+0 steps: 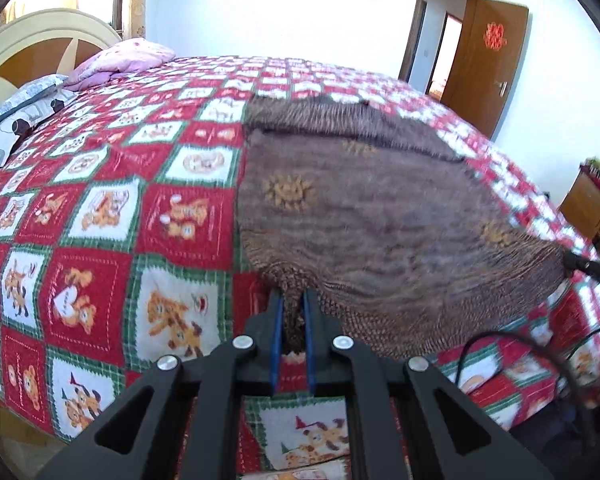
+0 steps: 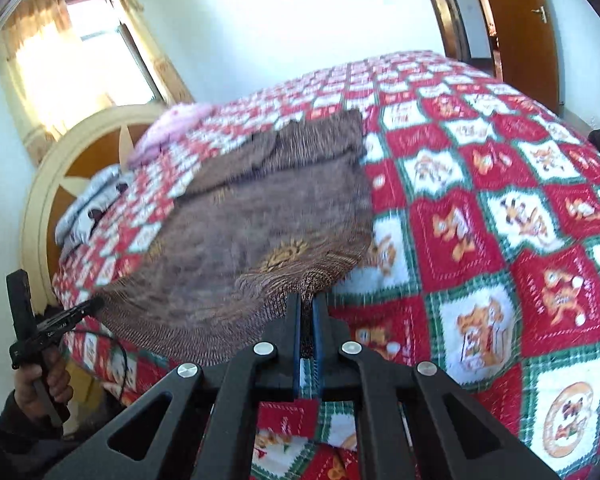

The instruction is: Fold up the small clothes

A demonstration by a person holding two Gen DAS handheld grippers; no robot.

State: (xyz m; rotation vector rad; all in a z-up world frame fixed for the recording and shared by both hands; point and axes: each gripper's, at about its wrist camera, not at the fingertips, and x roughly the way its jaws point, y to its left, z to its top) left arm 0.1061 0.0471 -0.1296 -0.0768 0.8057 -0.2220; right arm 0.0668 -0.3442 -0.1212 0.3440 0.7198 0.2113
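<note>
Brown sweater [image 1: 380, 216] (both grippers clamped)

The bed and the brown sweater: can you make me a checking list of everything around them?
Surface: bed with red, white and green cartoon quilt.
Job's things: brown sweater spread out, near hem lifted.
Clutter: pink pillow, grey patterned bedding by the headboard.
Grippers: left gripper and right gripper each shut on the hem.
Cables: black cable beside the right gripper.
Surroundings: open wooden door, curtained window.
</note>
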